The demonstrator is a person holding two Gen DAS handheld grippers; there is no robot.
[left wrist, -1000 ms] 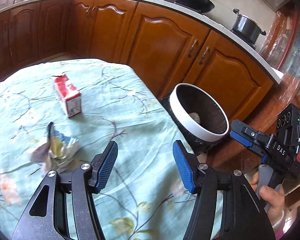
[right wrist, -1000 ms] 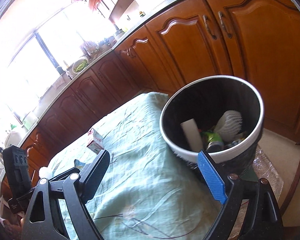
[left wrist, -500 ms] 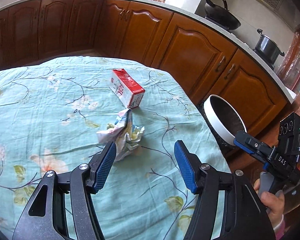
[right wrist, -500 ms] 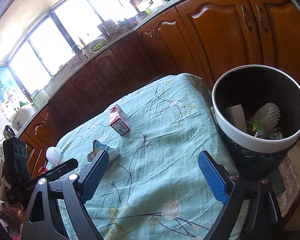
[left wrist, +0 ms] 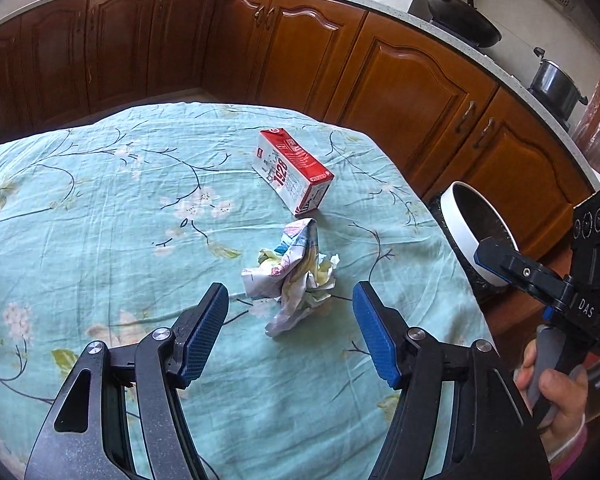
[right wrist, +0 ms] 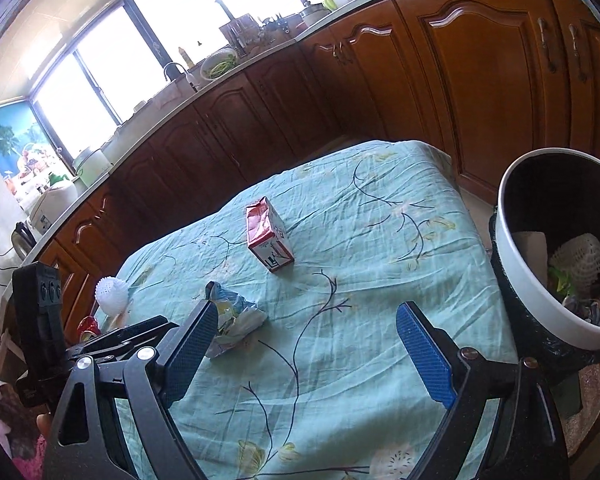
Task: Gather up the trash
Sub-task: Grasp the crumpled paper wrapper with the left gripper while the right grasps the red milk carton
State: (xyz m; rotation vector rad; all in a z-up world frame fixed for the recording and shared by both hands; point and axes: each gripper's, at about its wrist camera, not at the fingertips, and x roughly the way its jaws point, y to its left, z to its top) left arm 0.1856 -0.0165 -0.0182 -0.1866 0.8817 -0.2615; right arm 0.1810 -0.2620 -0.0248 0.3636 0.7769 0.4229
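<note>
A crumpled wrapper [left wrist: 294,276] [right wrist: 230,322] lies on the teal flowered tablecloth [left wrist: 100,216]. Just short of it hovers my left gripper [left wrist: 290,314], jaws opening, nothing between them. A red and white carton [left wrist: 292,172] [right wrist: 268,240] lies on its side further back. A white-rimmed bin [right wrist: 556,264] [left wrist: 460,220] stands off the table's right edge with trash inside. My right gripper [right wrist: 304,330] is open and empty above the cloth, between wrapper and bin; it also shows at the right of the left wrist view [left wrist: 500,256], held by a hand [left wrist: 556,392].
Wooden kitchen cabinets [left wrist: 400,92] wrap around behind the table, with a wok [left wrist: 464,20] and a pot [left wrist: 556,84] on the counter. A white mesh ball [right wrist: 111,291] and a red item [right wrist: 88,326] lie near the table's left edge.
Both hands swung away from the bin toward the table's middle. The wrapper and carton came from the left into the centre of the left view, and the left jaws spread a little wider.
</note>
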